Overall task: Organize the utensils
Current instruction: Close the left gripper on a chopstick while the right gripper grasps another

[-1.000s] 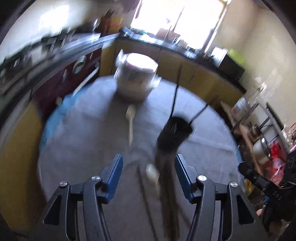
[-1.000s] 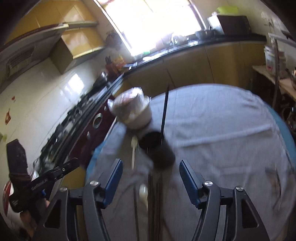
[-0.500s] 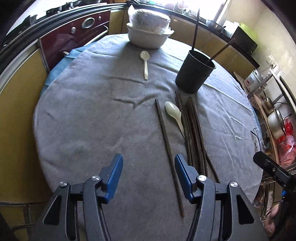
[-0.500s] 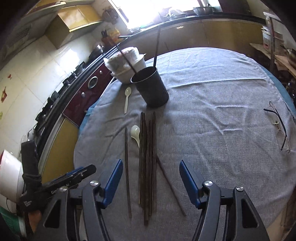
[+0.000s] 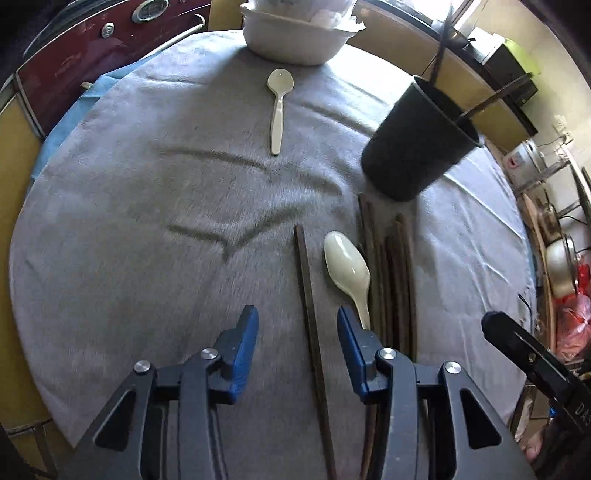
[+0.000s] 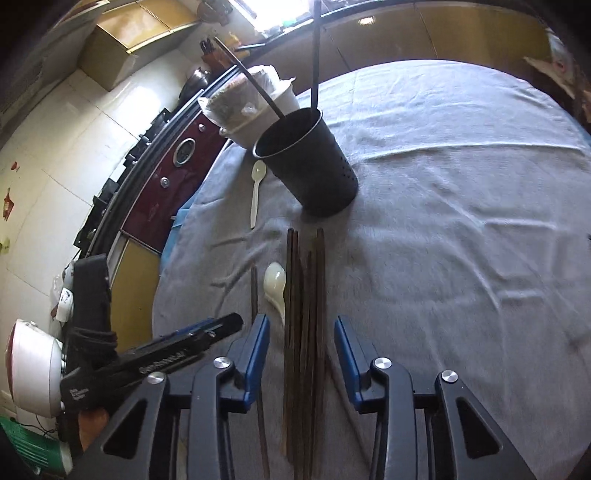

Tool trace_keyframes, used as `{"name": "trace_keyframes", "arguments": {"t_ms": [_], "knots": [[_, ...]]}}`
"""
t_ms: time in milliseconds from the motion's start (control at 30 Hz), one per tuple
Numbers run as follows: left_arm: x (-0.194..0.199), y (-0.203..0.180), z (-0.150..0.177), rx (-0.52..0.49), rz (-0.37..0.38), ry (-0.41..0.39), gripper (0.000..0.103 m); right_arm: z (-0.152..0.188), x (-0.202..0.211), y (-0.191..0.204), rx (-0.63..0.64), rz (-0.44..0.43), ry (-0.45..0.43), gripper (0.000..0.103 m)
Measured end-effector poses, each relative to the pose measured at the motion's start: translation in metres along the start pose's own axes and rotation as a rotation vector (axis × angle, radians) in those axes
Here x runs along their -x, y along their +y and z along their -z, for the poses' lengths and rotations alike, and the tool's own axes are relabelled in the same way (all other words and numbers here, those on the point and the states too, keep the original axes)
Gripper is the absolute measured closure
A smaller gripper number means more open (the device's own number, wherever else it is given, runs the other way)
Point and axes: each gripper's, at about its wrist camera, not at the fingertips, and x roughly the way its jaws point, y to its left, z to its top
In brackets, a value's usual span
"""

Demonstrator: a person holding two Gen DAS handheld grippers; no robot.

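Observation:
Several dark wooden chopsticks lie on the grey tablecloth. One single chopstick point(image 5: 309, 317) runs between the jaws of my left gripper point(image 5: 297, 325), which are closing without touching it. A bundle of chopsticks point(image 6: 304, 325) lies between the closing jaws of my right gripper point(image 6: 301, 332), not pressed. A cream spoon point(image 5: 349, 271) point(image 6: 275, 284) rests between the single stick and the bundle. A second cream spoon point(image 5: 279, 107) point(image 6: 256, 188) lies farther off. The black utensil cup point(image 5: 415, 144) point(image 6: 308, 162) stands beyond, with two chopsticks in it.
A white covered bowl point(image 5: 295, 33) point(image 6: 245, 107) stands at the table's far edge. The round table point(image 5: 110, 221) is covered in wrinkled grey cloth. A dark red oven front point(image 5: 92, 51) and yellow cabinets lie past the table. The other gripper's body point(image 6: 155, 360) shows left.
Both grippers have dropped towards the table and tilted down, so the chopsticks now lie between their jaws. Both pairs of jaws have narrowed. Nothing on the table has moved.

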Motion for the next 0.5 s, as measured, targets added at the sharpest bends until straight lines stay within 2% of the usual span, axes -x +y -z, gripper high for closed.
{"name": "trace_keyframes", "arguments": {"t_ms": [167, 333, 367, 400, 500], "knots": [[-0.009, -0.003, -0.001, -0.023, -0.044, -0.021, 0.057, -0.021, -0.031, -0.005, -0.012, -0.009, 0.029, 0.064], [-0.013, -0.009, -0.006, -0.047, -0.047, -0.051, 0.057, -0.032, -0.053, -0.007, -0.006, -0.006, 0.058, 0.064], [-0.013, -0.011, -0.008, -0.061, -0.056, -0.057, 0.06, -0.034, -0.058, -0.007, -0.005, -0.007, 0.066, 0.065], [-0.015, -0.013, -0.01, -0.073, -0.081, -0.062, 0.064, -0.035, -0.061, -0.007, -0.006, -0.009, 0.072, 0.069], [-0.018, -0.014, -0.016, -0.101, -0.133, -0.065, 0.082, -0.043, -0.072, -0.009, -0.025, -0.012, 0.093, 0.075]]}}
